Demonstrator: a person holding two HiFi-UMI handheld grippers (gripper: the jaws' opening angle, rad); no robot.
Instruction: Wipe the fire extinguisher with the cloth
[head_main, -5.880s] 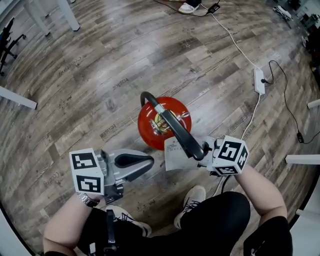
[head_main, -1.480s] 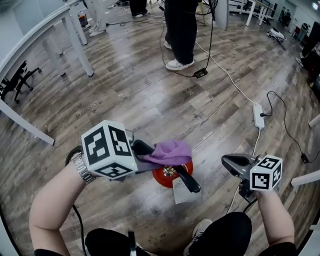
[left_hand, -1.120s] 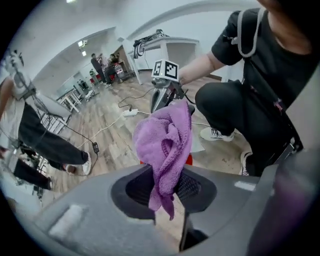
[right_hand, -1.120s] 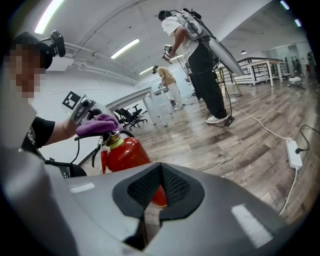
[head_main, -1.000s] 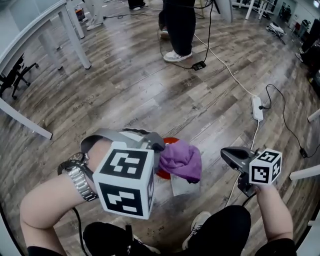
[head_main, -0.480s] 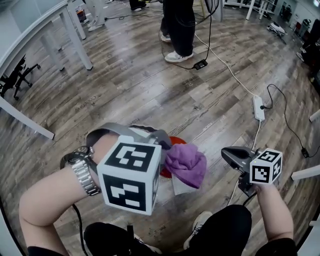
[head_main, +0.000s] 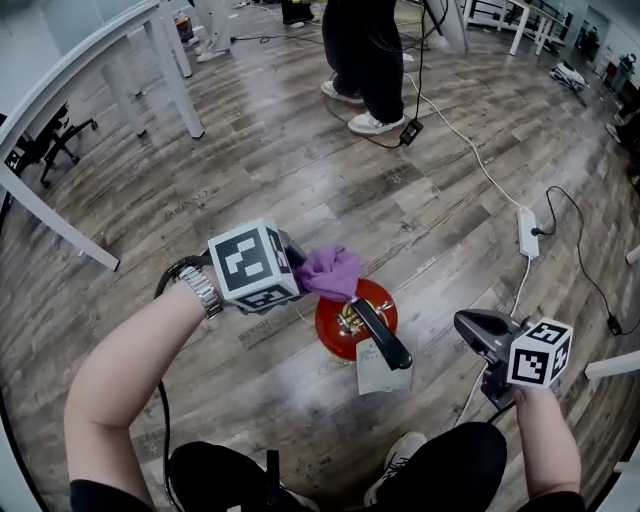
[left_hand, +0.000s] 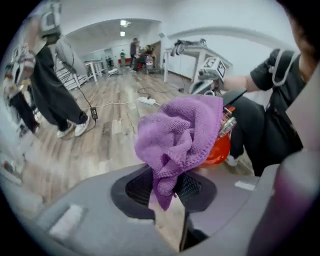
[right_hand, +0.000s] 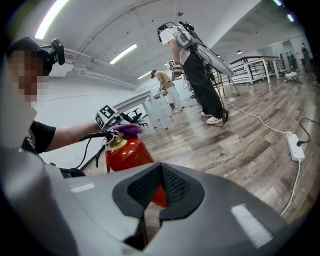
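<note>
Step in hand: wiping, just starting.
- Left claw (head_main: 303, 275): pinches the purple cloth (head_main: 331, 271), which sits at the valve top of the red fire extinguisher (head_main: 340, 330), frame centre.
- Right claw (head_main: 478, 328): pressed together, empty, lower right.
- Next move, judged: press the cloth to the cylinder and rub downward.
- Surface: wooden floor (head_main: 300, 190).
- Room: white table (head_main: 90, 70) upper left, power strip (head_main: 527, 232) at right, standing person (head_main: 365, 50) at top.

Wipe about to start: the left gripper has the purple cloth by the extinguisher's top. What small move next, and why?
Probably ease the left gripper down so the cloth presses on the red body of the fire extinguisher. The cloth is clamped in the jaws up by its top; the right gripper is shut and empty.
</note>
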